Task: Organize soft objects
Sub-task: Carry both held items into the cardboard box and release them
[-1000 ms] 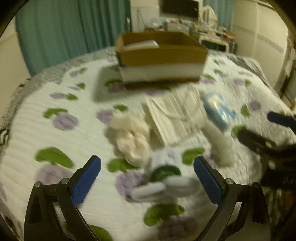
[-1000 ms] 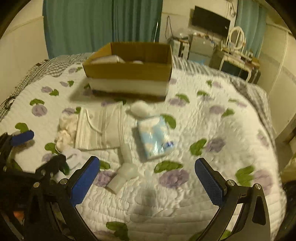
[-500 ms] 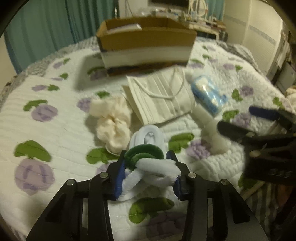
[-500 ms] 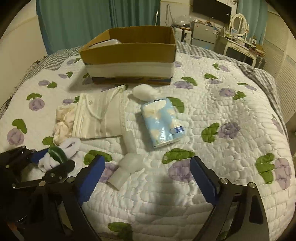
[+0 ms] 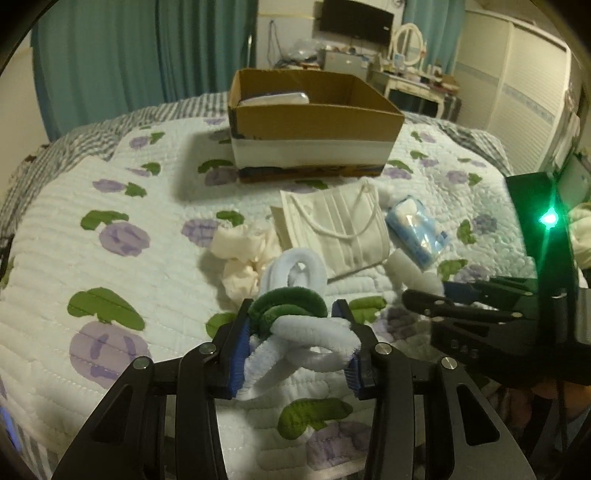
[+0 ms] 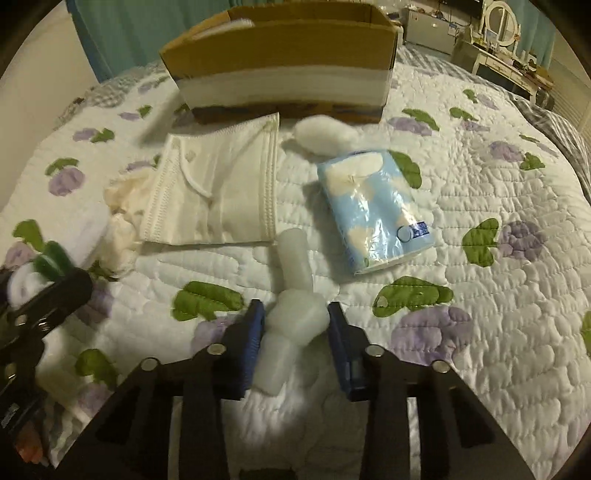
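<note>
Grippers at work on the quilt (image 6: 480, 184): your left gripper (image 5: 295, 343) clamps the green-and-white fuzzy loops (image 5: 295, 325), your right gripper (image 6: 295, 328) pinches the white foam piece (image 6: 295, 295) near the tissue pack (image 6: 373, 210), cardboard box (image 6: 280, 55) far behind.

Home bedroom: quilted floral bedspread (image 5: 110, 266), teal curtains (image 5: 129, 55), vanity mirror (image 5: 406, 40), wall TV (image 5: 351, 18).

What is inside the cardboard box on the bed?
In the left wrist view, the cardboard box holds one flat whitish packet lying against its far-left corner. The front wall hides the box floor, so anything lower down cannot be seen.
</note>
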`<state>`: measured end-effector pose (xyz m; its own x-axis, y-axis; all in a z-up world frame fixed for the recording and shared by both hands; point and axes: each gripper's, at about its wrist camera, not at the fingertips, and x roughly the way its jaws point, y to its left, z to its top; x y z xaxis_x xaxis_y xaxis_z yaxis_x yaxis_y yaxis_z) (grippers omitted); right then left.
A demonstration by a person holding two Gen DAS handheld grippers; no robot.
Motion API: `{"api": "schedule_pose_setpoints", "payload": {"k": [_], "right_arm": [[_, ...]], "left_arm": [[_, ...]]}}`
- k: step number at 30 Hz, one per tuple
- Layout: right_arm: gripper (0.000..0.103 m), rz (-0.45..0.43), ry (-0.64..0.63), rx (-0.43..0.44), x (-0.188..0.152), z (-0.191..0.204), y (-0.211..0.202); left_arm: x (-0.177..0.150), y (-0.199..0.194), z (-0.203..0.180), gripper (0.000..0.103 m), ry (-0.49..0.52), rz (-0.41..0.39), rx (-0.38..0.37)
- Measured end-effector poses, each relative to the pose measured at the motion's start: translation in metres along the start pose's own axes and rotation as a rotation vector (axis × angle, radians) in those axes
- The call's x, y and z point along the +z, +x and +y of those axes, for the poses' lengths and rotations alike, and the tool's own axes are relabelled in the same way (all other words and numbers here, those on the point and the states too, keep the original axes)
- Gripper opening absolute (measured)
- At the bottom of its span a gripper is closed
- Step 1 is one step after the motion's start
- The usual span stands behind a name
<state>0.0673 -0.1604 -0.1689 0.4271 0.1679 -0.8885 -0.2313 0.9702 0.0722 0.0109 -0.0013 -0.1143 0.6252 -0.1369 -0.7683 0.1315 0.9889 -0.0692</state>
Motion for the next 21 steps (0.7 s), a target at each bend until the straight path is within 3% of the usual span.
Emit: {"api": "schedule_pose_setpoints", "payload": {"k": [11,21], "right_arm": [[0.029,-0.103,0.018,0.024,-0.005,0.001,-0.048],[0.029,-0.281,-0.003,0.083,0.023,0.005,-0.131]], "left_arm": [[0.004,-0.021,-0.013,0.041,0.037,-0.025,-0.031],[0.056,-0.057,-0.020,0.041,0.079,-0.137,-0.038]]}}
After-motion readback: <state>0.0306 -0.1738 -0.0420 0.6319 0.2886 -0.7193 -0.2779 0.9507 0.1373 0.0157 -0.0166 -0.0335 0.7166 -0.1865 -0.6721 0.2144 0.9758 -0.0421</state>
